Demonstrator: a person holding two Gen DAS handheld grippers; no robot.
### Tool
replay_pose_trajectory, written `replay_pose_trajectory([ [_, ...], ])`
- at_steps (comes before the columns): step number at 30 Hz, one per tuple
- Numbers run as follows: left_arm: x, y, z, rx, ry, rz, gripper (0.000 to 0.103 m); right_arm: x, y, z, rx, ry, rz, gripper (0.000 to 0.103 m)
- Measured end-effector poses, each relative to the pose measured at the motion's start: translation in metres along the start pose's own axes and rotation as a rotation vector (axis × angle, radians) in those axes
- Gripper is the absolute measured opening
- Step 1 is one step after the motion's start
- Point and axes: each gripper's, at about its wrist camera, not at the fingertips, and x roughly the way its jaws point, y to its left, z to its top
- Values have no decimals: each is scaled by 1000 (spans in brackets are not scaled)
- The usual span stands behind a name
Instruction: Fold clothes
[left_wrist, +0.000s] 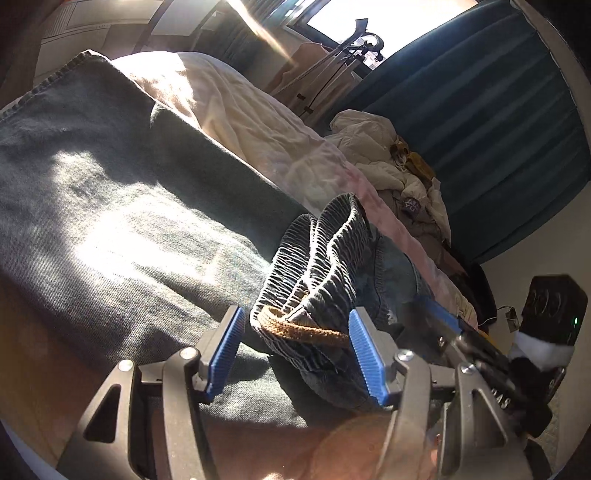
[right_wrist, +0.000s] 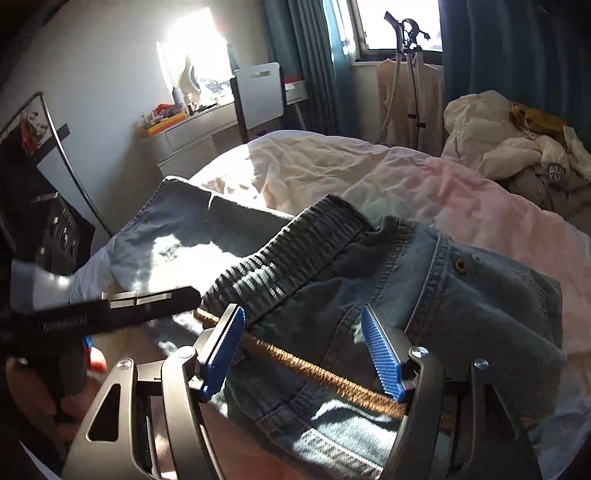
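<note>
Currently, my left jaws: my left gripper (left_wrist: 295, 354) has its ribbed blue pads (left_wrist: 225, 350) spread wide, released, with the bunched waistband of the jeans between them; whether a pad touches the cloth I cannot tell.
My right jaws: my right gripper (right_wrist: 306, 354) is also spread, nothing clenched, its blue pads (right_wrist: 380, 354) standing either side of the waist edge and the cord.
Task's thing: dark blue-grey denim jeans with a gathered elastic waistband (left_wrist: 317, 254) lie on the bed in front of both grippers, the waist end nearest me.
Its look: the ribbed waistband (right_wrist: 280, 254) is humped up and folded over itself; a flat tan woven drawstring (right_wrist: 332, 369) runs across between my right pads, and loops at the waist edge (left_wrist: 303, 328) in the left view.
Details: a small brown button (right_wrist: 460, 263) sits on a stitched seam to the right of the waistband; the leg cloth (left_wrist: 110, 206) stretches away flat, sunlit in patches, its stitched hem at the far end.
Support: a bed with a crumpled cream sheet (right_wrist: 369, 173) carries the jeans.
Farther out: a heap of pale garments (right_wrist: 491, 136) sits at the far right of the bed, well apart from the jeans.
Background: teal curtains (left_wrist: 498, 110) hang beside a bright window (right_wrist: 399, 22).
</note>
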Motion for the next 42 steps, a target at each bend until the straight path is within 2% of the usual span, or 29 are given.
replay_pose_trajectory([
  [6, 14, 5, -4, -34, 47, -11, 60, 52, -19, 87, 129, 97, -27, 67],
  [10, 24, 14, -4, -102, 77, -40, 60, 99, -19, 111, 158, 202, -68, 67],
  [14, 30, 18, -3, -127, 84, -59, 60, 126, -20, 110, 160, 284, -193, 65],
  [20, 36, 25, -4, -167, 83, -64, 60, 132, -25, 101, 140, 322, -229, 60],
  [25, 44, 24, -4, -180, 64, -14, 60, 131, -26, 96, 110, 340, -256, 58],
  [27, 44, 23, -4, -184, 43, 0, 60, 124, -23, 98, 95, 340, -264, 52],
  [33, 31, 3, -7, -98, -28, 78, 35, 105, -14, 99, 64, 316, -273, 48],
  [35, 20, 1, -8, -104, -65, 60, 26, 104, -11, 100, 60, 308, -272, 48],
  [38, 7, 3, -7, -138, -103, 20, 21, 109, -9, 99, 66, 297, -257, 45],
  [42, 4, 2, -18, -155, -108, 17, 19, 127, -8, 91, 64, 301, -233, 46],
])
